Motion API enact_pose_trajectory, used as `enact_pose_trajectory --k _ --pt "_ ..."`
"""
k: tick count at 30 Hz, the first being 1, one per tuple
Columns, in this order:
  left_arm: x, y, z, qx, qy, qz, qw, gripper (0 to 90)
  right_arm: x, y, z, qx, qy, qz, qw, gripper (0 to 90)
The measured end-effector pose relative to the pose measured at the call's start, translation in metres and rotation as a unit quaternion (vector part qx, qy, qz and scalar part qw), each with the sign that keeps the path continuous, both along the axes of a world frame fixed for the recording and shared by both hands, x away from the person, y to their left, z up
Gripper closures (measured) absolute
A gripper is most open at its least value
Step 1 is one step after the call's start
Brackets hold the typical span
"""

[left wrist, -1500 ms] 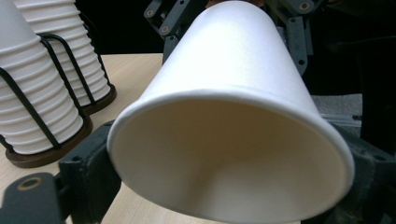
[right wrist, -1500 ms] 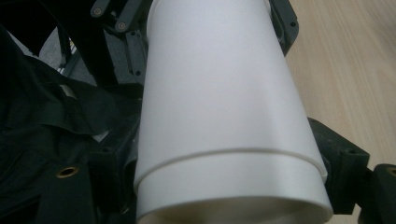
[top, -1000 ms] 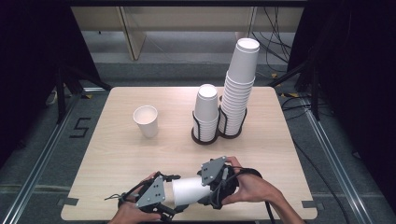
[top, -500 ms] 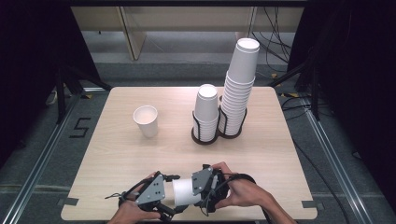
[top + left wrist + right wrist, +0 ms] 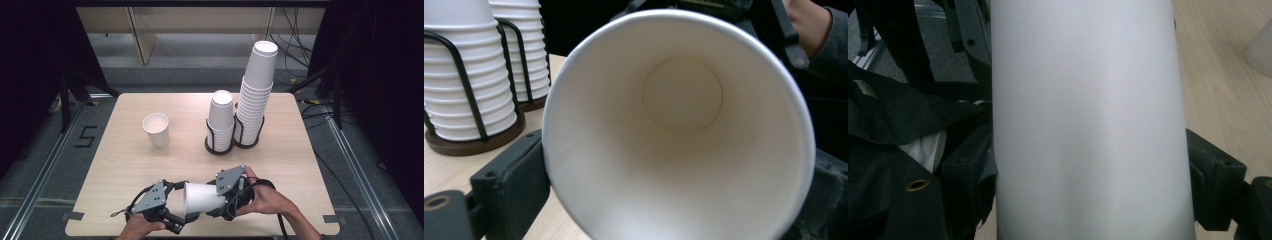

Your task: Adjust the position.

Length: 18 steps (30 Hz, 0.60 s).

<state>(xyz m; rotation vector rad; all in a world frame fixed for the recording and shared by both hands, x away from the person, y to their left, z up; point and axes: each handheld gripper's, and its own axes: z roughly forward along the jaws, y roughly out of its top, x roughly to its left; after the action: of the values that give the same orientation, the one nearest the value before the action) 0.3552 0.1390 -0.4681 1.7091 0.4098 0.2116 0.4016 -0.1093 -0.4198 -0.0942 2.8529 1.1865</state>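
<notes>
A white paper cup (image 5: pixel 202 199) lies on its side above the table's front edge, mouth toward the left. My right gripper (image 5: pixel 220 200) is shut on its body, a black jaw pressing each side of the cup wall (image 5: pixel 1088 100) in the right gripper view (image 5: pixel 1093 175). My left gripper (image 5: pixel 181 212) meets the cup at its rim. The left gripper view looks straight into the cup's open mouth (image 5: pixel 679 100), with the jaws of this gripper (image 5: pixel 674 175) touching the rim on both sides. A hand grips each gripper from below.
One upright paper cup (image 5: pixel 156 129) stands alone left of centre. A short cup stack (image 5: pixel 220 120) and a tall cup stack (image 5: pixel 257 95) sit in black wire holders at the back right. The light wooden table (image 5: pixel 120 165) has its front edge just under the grippers.
Half a second ago the right gripper had pushed left, closing the gap to the left gripper. It has now drawn back right a little, and more of the cup shows between them.
</notes>
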Motion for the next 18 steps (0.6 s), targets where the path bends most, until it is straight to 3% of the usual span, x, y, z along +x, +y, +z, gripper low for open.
enact_pose_trajectory --k 2,7,10,11,12,16,18 --pt "0.0001 0.0015 0.0014 -0.001 -0.007 -0.002 1.0000 7.3 -0.0003 -0.0002 -0.0014 0.006 0.014 -0.002 0.9999 23.0" --pt "-0.0022 0.0029 0.0070 0.008 -0.029 -0.007 0.9995 11.4 0.0008 0.0019 -0.0055 -0.005 0.008 -0.006 0.9999 23.1" --pt "-0.0025 0.0021 0.0074 0.003 -0.033 -0.015 0.9993 12.5 -0.0005 0.0035 -0.0072 -0.010 0.010 -0.010 0.9999 22.5" --pt "-0.0036 0.0026 0.0085 0.013 -0.032 -0.011 0.9993 12.9 -0.0011 0.0040 -0.0073 -0.013 0.011 -0.011 0.9998 22.2" --pt "-0.0035 0.0008 0.0077 0.006 -0.034 -0.011 0.9994 13.3 -0.0017 0.0045 -0.0074 -0.016 0.011 -0.013 0.9997 21.9" --pt "-0.0038 0.0014 0.0078 0.018 -0.031 -0.009 0.9993 13.4 -0.0032 0.0068 -0.0072 -0.034 -0.003 -0.020 0.9992 21.0" --pt "-0.0038 0.0008 0.0083 0.022 -0.031 -0.007 0.9992 13.5 -0.0050 0.0075 -0.0063 -0.034 0.003 -0.025 0.9991 20.2"
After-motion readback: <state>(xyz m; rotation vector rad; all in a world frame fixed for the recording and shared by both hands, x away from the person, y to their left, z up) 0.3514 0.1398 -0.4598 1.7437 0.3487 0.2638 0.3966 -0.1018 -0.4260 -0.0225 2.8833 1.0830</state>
